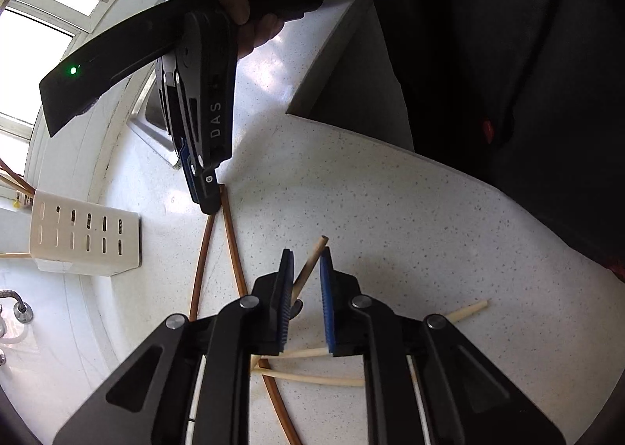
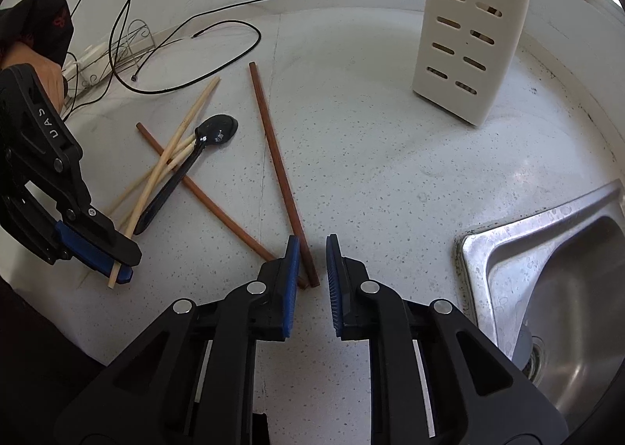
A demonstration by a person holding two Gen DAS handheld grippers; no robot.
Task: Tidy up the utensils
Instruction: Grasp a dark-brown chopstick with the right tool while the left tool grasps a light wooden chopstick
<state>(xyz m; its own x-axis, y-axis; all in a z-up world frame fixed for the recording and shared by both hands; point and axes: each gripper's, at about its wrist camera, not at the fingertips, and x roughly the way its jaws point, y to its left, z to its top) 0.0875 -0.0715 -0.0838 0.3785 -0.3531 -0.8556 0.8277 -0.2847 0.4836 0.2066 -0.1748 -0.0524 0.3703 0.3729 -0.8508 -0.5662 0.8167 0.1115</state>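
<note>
On the speckled counter (image 2: 390,156) lies a heap of light chopsticks (image 2: 175,140), a black spoon (image 2: 216,129) and two brown chopsticks (image 2: 277,164). My left gripper (image 1: 307,251) straddles one light chopstick (image 1: 312,257). The stick leans on one pad and a gap shows to the other, so the gripper is open. The right wrist view shows that gripper (image 2: 127,263) low at the left with the stick's end poking out. My right gripper (image 2: 313,238) stands open around the near end of the longer brown chopstick, which rests on the counter. In the left wrist view the right gripper (image 1: 209,207) points down at that end.
A white slotted utensil holder (image 2: 468,27) stands at the back, with sticks inside. A steel sink (image 2: 547,269) opens at the right. Black cables (image 2: 218,66) and a wire rack (image 2: 129,43) lie behind the heap. A person's dark clothing (image 1: 508,54) fills the counter's front edge.
</note>
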